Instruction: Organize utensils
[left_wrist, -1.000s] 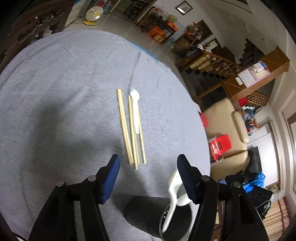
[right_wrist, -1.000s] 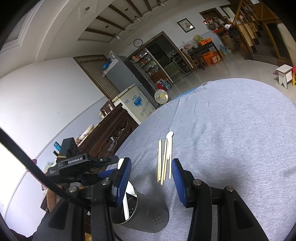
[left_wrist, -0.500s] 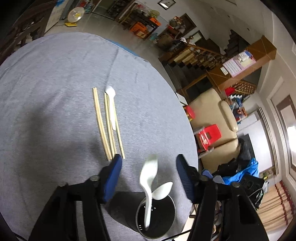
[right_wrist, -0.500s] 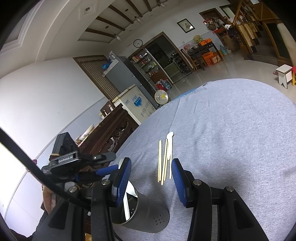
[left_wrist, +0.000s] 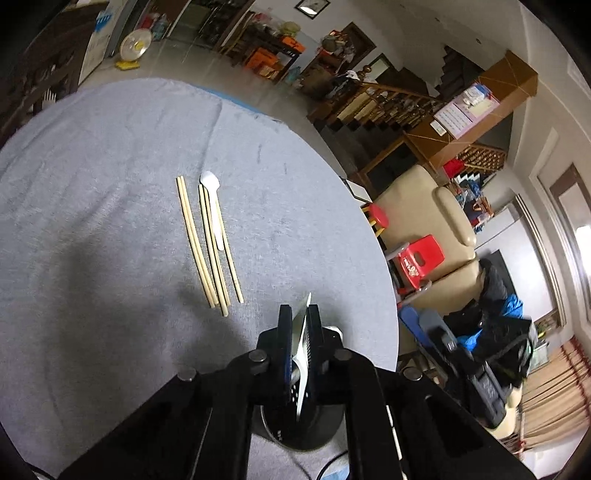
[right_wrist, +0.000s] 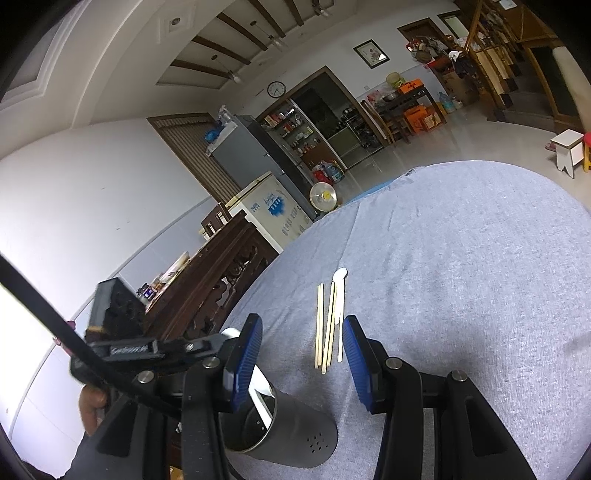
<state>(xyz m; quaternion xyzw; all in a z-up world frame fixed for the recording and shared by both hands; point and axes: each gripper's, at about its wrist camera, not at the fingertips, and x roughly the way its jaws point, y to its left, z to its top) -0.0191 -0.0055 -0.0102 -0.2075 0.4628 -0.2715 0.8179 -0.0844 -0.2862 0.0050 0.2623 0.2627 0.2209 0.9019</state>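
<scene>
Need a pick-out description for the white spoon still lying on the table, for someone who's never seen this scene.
Start at the round table under a grey cloth, then find the row of pale wooden chopsticks near its middle. The white spoon lies among them: the only white piece, with a rounded bowl at the far end.

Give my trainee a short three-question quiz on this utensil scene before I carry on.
1. True or false: the right hand-held gripper holds a chopstick.
2. What does the left hand-held gripper clamp? A) a white spoon B) a chopstick C) nothing
3. Fill in: the chopsticks lie on the grey ___ beside a second white spoon.

Key:
1. False; its jaws are open and empty.
2. A; its jaws have just closed on the spoon above the metal holder.
3. Tablecloth.
</scene>
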